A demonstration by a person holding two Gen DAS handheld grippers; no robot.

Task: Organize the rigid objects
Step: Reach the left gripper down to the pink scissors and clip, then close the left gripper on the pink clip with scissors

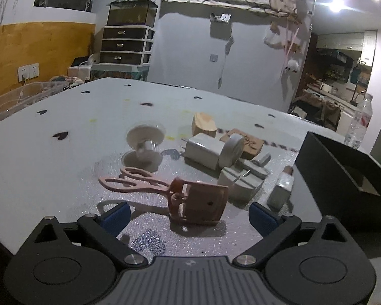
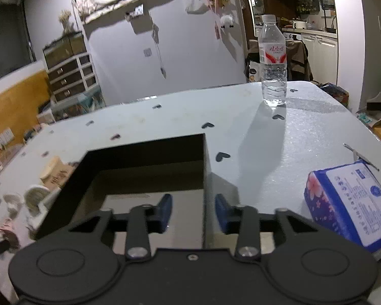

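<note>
I am holding my left gripper [image 1: 188, 214] low over the pale foam-covered table [image 1: 38, 152], its blue-padded fingers [image 1: 115, 216] spread wide with nothing between them. Directly ahead of the gap, just beyond the fingertips, a reddish-brown blocky plastic piece [image 1: 199, 203] is standing on the table; it is lying slightly right of centre between the fingers. Touching its far-left corner, a pair of pink plastic scissors [image 1: 132, 181] is lying flat, its long axis running left to right across my line of approach, handles to the left.

Farther off and to the right, a white square charger plug [image 1: 202, 148], a grey round tin [image 1: 232, 151] and a small white rectangular bottle [image 1: 283, 189] are sitting close together, with a pale wooden block [image 1: 203, 124] behind them.

I am holding my right gripper [image 2: 193, 212] over the open black rectangular box [image 2: 139, 160], which is standing at the right of the clutter. Its fingers are part open and straddling the box's right wall without gripping it, as far as I can judge.

In my assessment the left gripper is the nearer to the brown piece, and a short straight advance should bring the fingers either side of it.
</note>
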